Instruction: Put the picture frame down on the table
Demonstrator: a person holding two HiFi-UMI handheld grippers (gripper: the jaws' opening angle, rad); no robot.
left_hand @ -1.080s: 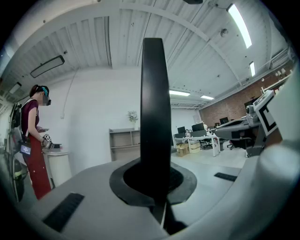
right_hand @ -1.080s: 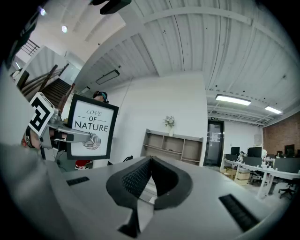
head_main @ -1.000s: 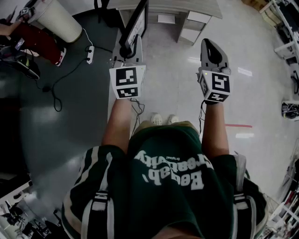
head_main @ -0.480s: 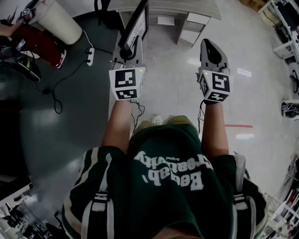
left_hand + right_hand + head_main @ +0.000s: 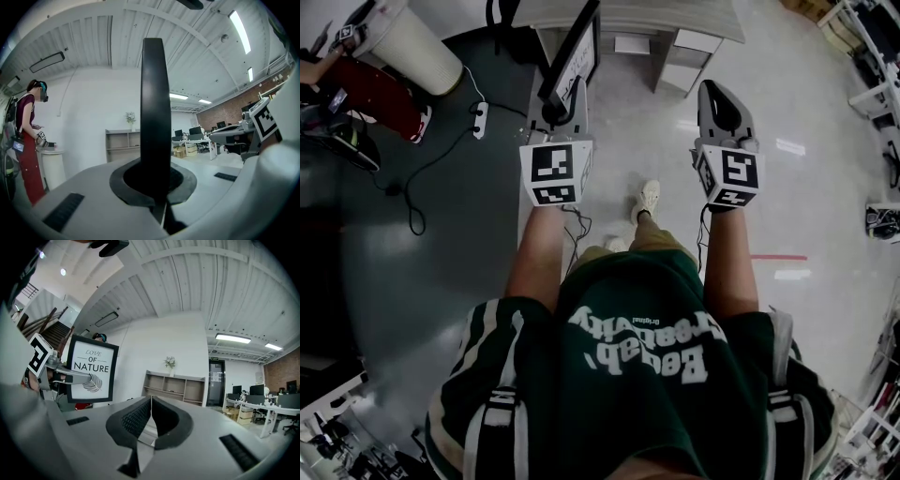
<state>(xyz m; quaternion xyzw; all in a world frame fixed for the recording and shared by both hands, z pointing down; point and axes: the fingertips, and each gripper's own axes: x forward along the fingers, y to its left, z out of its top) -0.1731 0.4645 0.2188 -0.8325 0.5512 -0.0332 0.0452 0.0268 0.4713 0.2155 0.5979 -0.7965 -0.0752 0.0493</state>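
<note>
Frame (image 5: 91, 373): a flat rectangle with a thin black border and a white print reading LOVE OF NATURE above a leaf-like drawing. It stands upright at far left over the glossy floor (image 5: 656, 141), pinched in the left claw (image 5: 556, 105). The right claw (image 5: 149, 411) is empty, its ribbed pads pressed together.

Pale glossy floor (image 5: 825, 131), power strip (image 5: 478, 114) and black cable (image 5: 412, 208) on its darker left part, red tape mark (image 5: 778, 255)

Office: desks (image 5: 255, 409), monitors (image 5: 256, 390), shelving (image 5: 176, 389)
</note>
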